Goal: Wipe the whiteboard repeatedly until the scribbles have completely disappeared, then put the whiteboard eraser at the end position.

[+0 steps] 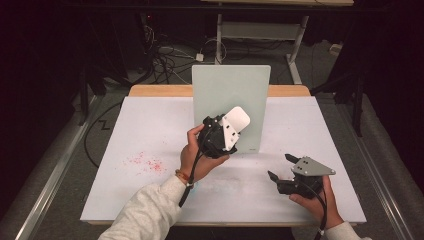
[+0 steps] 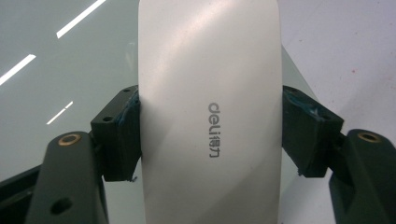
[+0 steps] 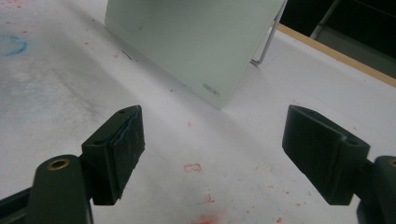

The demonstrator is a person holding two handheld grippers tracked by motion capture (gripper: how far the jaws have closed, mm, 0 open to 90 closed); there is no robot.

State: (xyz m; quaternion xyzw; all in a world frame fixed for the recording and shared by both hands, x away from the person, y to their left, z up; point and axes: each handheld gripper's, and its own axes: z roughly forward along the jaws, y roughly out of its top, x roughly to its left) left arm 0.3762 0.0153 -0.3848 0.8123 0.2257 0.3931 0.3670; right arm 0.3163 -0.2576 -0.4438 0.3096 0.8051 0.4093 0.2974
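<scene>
A pale green glass board [image 1: 231, 95] stands upright at the middle of the white table [image 1: 150, 125]. My left gripper [image 1: 226, 129] is shut on a white eraser [image 1: 237, 119] and holds it against the lower part of the board's face. In the left gripper view the eraser [image 2: 210, 70], marked "deli", sits clamped between both jaws of my left gripper [image 2: 210, 135], with the board [image 2: 70, 56] behind it. My right gripper [image 1: 280, 166] rests low at the table's right front, open and holding nothing. Ahead of my right gripper [image 3: 215, 149] stands the board [image 3: 196, 42].
Red marker specks [image 1: 145, 162] dot the table's left part, and more lie under the right gripper [image 3: 205, 217]. A faint blue smudge [image 3: 11, 44] marks the table. A metal stand [image 3: 266, 42] props the board from behind. The table's far edge is a wooden strip [image 1: 160, 90].
</scene>
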